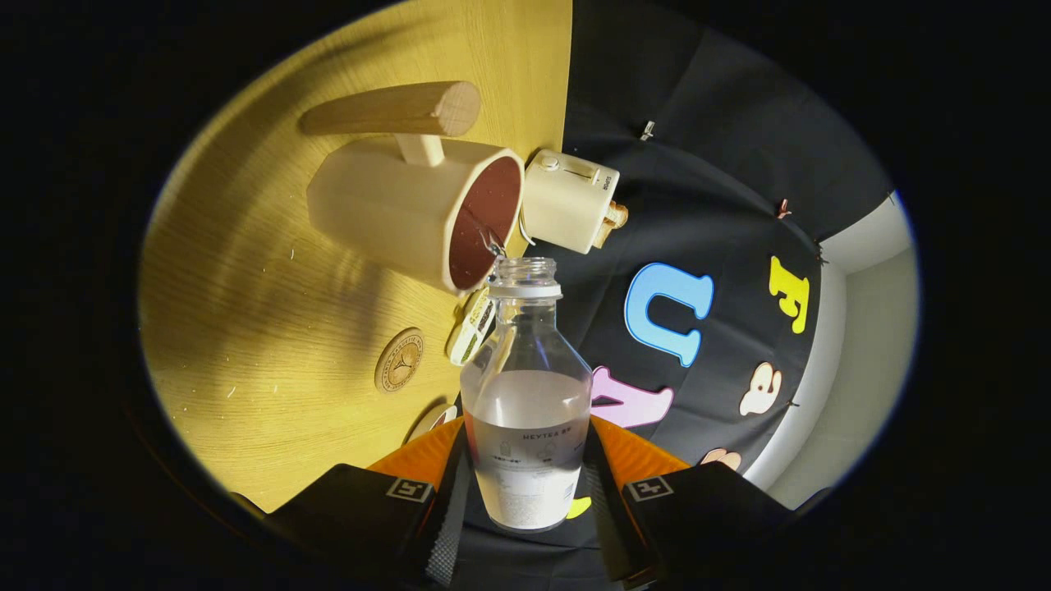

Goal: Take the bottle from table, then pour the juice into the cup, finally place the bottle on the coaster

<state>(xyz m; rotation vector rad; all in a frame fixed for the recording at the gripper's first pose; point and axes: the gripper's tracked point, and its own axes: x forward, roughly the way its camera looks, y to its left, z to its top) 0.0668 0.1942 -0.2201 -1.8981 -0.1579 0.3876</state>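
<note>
- Gripper view: gripper (pixel 525 492) closed on the bottle (pixel 525 410), one finger pressing each side of its lower body. Bottle is uncapped, clear, holding some pale liquid.
- View is rolled over, so bottle is tipped; its mouth sits right at the rim of the cup (pixel 419 209). A thin thread of liquid seems to cross into the cup, though it is too fine to be sure.
- Cup stands on the wooden table (pixel 246 312), beside a small cream toaster (pixel 568 199).
- Round coaster (pixel 399 359) lies bare on the table, near the cup.
- Judgement: pick-up done; pour in hand; liquid remains; placing bottle on coaster not yet done.
</note>
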